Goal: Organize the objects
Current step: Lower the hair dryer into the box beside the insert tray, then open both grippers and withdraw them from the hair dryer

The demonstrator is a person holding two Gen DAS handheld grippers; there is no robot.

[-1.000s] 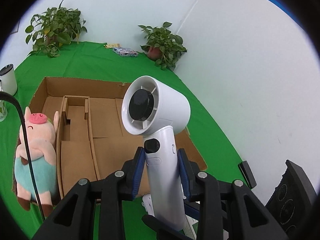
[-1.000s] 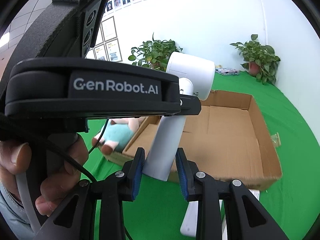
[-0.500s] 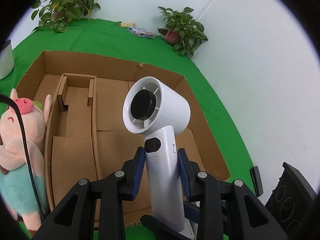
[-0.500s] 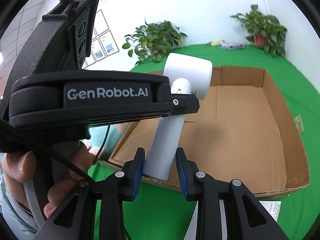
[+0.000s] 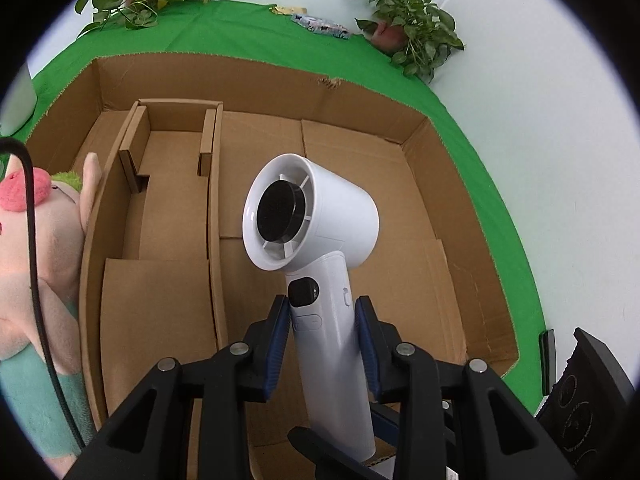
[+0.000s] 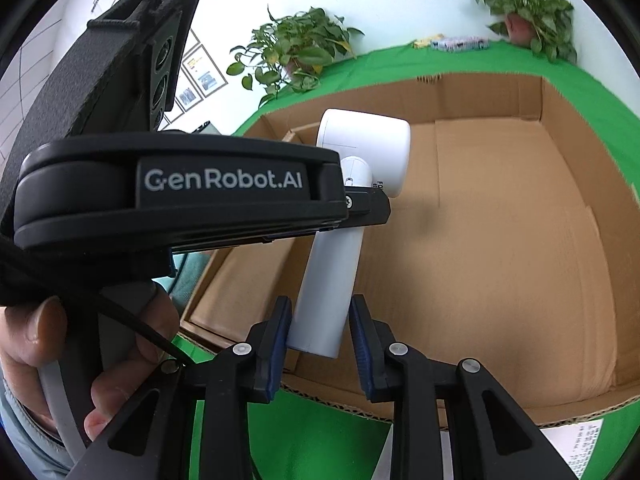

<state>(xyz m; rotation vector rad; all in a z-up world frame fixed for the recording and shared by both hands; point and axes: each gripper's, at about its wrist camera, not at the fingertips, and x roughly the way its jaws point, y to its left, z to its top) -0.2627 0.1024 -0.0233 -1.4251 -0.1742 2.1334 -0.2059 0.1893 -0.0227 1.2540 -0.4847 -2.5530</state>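
A white handheld fan (image 5: 320, 220) with a round head and a black hub hangs upright over the floor of an open cardboard box (image 5: 256, 76). My left gripper (image 5: 322, 332) is shut on the middle of its handle, just below the black button. My right gripper (image 6: 320, 332) is shut on the handle's lower end, with the fan (image 6: 364, 152) rising from it over the box (image 6: 580, 160). The left gripper's black body (image 6: 180, 192), held by a hand (image 6: 36, 320), fills the left of the right wrist view.
A cardboard divider insert (image 5: 172, 184) takes up the box's left part. A plush pig (image 5: 36, 240) lies outside the left wall. Potted plants (image 5: 412, 32) and small packets (image 5: 320, 26) sit at the far edge of the green cloth. A white wall runs along the right.
Both grippers have sunk and moved forward with the fan, from in front of the box to above its floor. The box looks larger and closer. Both grips are unchanged.
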